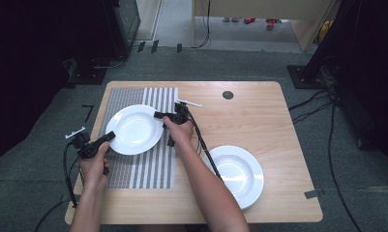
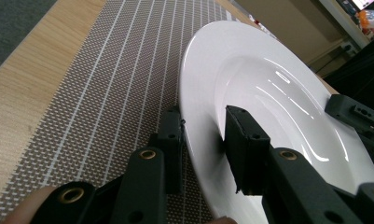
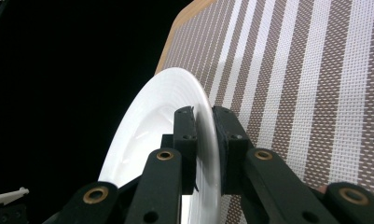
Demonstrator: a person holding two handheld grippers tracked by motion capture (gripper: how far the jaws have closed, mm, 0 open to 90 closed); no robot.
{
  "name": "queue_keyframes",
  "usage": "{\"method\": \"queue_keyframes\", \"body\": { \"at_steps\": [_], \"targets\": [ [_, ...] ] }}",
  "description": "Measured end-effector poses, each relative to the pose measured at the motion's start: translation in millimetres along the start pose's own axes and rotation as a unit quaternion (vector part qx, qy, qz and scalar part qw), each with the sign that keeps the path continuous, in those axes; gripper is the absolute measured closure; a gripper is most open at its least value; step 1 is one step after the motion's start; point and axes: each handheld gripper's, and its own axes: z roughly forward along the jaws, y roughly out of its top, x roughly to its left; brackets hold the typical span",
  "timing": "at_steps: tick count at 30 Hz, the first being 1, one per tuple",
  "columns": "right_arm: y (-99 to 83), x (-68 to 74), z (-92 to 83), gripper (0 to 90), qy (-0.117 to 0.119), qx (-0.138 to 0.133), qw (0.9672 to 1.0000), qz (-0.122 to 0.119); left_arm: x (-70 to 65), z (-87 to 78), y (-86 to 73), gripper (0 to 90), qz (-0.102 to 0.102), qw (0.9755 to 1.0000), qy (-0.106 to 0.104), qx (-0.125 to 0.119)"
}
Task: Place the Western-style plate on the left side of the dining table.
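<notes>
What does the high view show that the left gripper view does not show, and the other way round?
High view alone: a second white plate resting on bare wood near the table's front right corner, the person's two forearms, the dark floor around the table.

Left gripper view alone: the close grip, with the left tool clamping the plate's rim, one jaw under it and one jaw on its upper face.

Both: the held white plate, the striped placemat and the right tool at the plate's opposite rim.

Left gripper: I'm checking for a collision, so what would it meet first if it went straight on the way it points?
Likely the right gripper, clamped on the same plate's far rim.
</notes>
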Motion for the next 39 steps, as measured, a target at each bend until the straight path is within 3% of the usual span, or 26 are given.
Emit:
{"method": "queue_keyframes", "body": {
  "at_steps": [11,17,26,30,31,34,35,36,37,38,39],
  "targets": [
    [6.5,-9.0,1.3,80.9,-0.017,-0.016,0.9997,0.001,-6.9,15.7,2.1,69.1,0.009,0.9999,0.006,0.008],
    [4.3,-13.0,4.6,79.6,-0.026,-0.021,0.9993,-0.016,-8.6,19.1,-0.8,67.7,0.029,0.9992,0.022,0.014],
    [1.0,-13.3,7.6,78.1,-0.039,-0.022,0.9985,-0.032,-9.7,20.5,-2.9,66.4,0.041,0.9984,0.033,0.018],
    [0.2,-13.2,8.8,75.7,-0.048,-0.024,0.9975,-0.045,-12.4,19.0,-3.3,54.9,0.048,0.9985,0.019,0.017],
    [-0.6,-11.5,9.8,69.9,-0.06,-0.024,0.9963,-0.056,-13.8,18.3,-2.8,51.9,0.049,0.9985,0.018,0.016],
    [0.3,-6.2,9.6,63.4,-0.062,-0.028,0.9964,-0.051,-15.7,16.4,-2.9,48.4,0.059,0.9979,0.018,0.018],
    [0.9,0.7,9.4,58.0,-0.081,-0.037,0.993,-0.078,-16.5,13.8,-2.6,45.9,0.068,0.9974,0.02,0.016],
    [0.9,0.7,9.4,58.0,-0.081,-0.037,0.993,-0.078,-16.5,13.8,-2.6,44.9,0.068,0.9974,0.02,0.016],
    [2.7,8.4,7.2,53.7,-0.105,-0.037,0.9896,-0.092,-17.3,9.4,-1.0,43.5,0.073,0.997,0.022,0.01],
    [2.7,8.4,7.2,53.7,-0.105,-0.037,0.9896,-0.092,-17.3,9.4,-1.0,42.2,0.073,0.997,0.022,0.01],
    [3.5,11.0,6.1,52.9,-0.118,-0.036,0.9875,-0.098,-18.0,6.3,0.4,42.2,0.073,0.9971,0.021,0.008]
  ]
}}
